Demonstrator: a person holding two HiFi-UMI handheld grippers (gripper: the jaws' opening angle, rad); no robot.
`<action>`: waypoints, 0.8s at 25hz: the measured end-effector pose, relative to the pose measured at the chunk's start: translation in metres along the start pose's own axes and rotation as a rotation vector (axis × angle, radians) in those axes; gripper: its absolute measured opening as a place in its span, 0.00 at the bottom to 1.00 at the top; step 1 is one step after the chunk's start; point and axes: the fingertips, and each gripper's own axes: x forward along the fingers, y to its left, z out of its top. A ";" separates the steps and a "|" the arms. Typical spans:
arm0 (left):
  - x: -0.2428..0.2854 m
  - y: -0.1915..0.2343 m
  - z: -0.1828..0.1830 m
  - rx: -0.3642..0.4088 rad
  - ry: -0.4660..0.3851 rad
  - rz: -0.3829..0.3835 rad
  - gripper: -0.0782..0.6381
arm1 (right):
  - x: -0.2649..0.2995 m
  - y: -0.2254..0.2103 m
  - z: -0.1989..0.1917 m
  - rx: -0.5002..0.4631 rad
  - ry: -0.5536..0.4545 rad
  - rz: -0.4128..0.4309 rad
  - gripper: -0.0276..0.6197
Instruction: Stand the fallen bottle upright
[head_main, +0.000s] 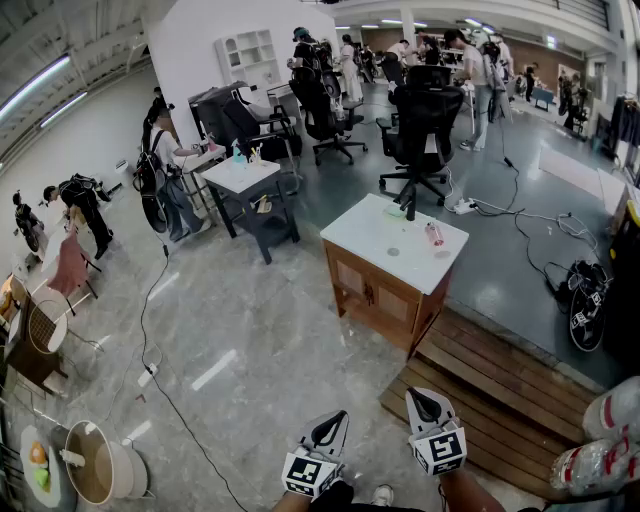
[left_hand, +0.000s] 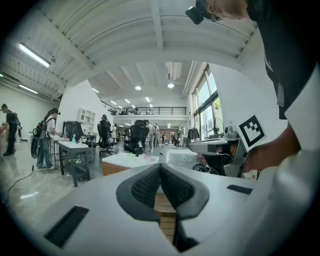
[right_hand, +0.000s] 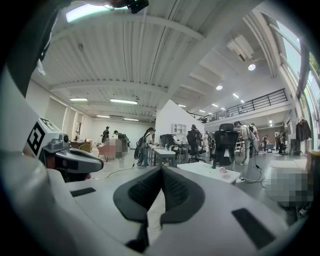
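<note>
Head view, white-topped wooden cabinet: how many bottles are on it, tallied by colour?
Dark bottle, standing upright: 1
Pink bottle, lying on its side: 1
Total: 2

A large open workshop with a pale grey marbled floor (head_main: 250, 330) and a white wall (head_main: 190, 50) at the back. In the middle stands a wooden cabinet (head_main: 370, 290) with a white top, just beside a low wooden platform (head_main: 490, 390). Behind it are a grey desk (head_main: 245, 180), black office chairs (head_main: 420, 130) and a white shelf unit (head_main: 250, 55). A cable (head_main: 141, 325) trails across the floor. The white ribbed ceiling (right_hand: 150, 60) carries long strip lights (head_main: 35, 85). Tall windows (left_hand: 207, 107) line 1 side, and a railed balcony (left_hand: 150, 110) crosses the far end. Several people (head_main: 165, 180) stand about.
</note>
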 end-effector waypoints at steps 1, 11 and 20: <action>-0.005 -0.004 -0.003 -0.007 0.007 -0.001 0.13 | -0.005 0.003 0.000 -0.001 0.001 -0.002 0.06; -0.033 0.007 0.001 0.007 0.009 -0.025 0.13 | -0.017 0.044 0.012 0.006 -0.017 -0.017 0.06; -0.056 0.048 0.003 0.001 -0.019 -0.042 0.13 | 0.000 0.088 0.034 -0.043 -0.125 -0.019 0.07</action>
